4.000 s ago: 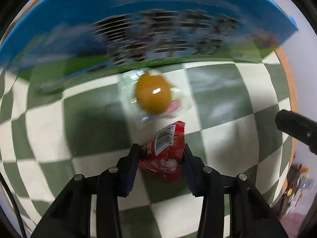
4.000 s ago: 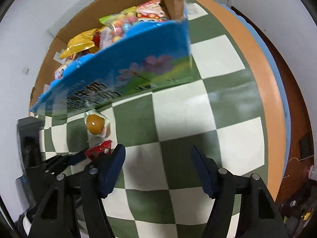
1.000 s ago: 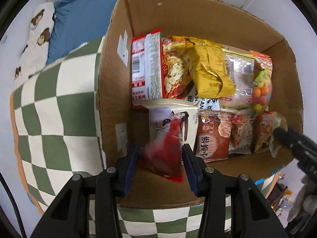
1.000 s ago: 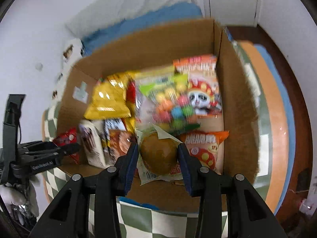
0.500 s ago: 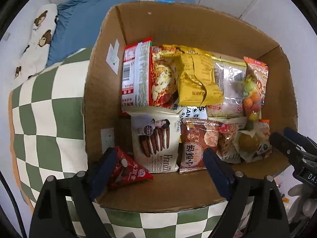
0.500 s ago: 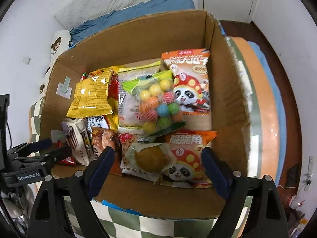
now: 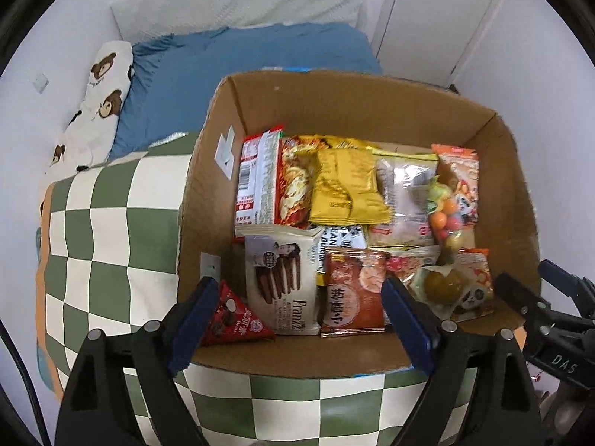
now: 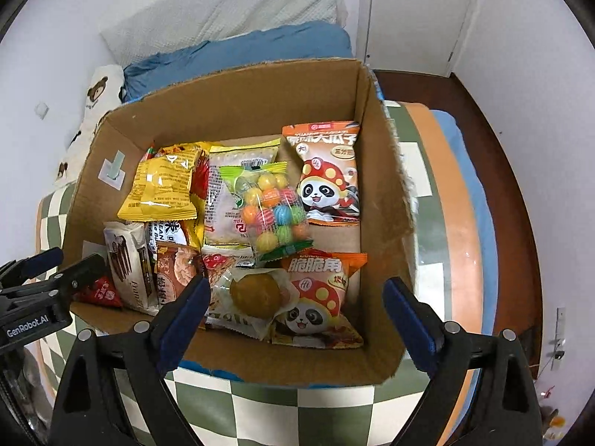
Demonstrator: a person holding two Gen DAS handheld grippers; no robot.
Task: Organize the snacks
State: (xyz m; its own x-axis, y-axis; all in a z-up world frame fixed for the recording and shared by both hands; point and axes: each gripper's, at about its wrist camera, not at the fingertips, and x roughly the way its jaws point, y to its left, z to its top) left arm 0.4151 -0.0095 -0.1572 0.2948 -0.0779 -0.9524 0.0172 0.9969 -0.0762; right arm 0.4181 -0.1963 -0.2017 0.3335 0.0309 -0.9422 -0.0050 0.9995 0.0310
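L gripper (image 7: 297, 312): jaws wide apart, holds nothing, above near edge of box.
R gripper (image 8: 293, 316): same, gaping, nothing held.
Box (image 8: 238, 111): cardboard, on green/white check cloth (image 7: 111, 200), full of snack packs.
Red triangle pack (image 7: 234, 319): in box, near-left corner, beside biscuit pack (image 7: 279, 282).
Round yellow cake pack (image 8: 256, 297): in box, front row, on panda bag (image 8: 316, 297).
Progress: prob. near done; no loose snacks seen on cloth.
Text: "Franzzi" on biscuit pack; "GenRobot.AI" on L gripper body; rest Chinese.
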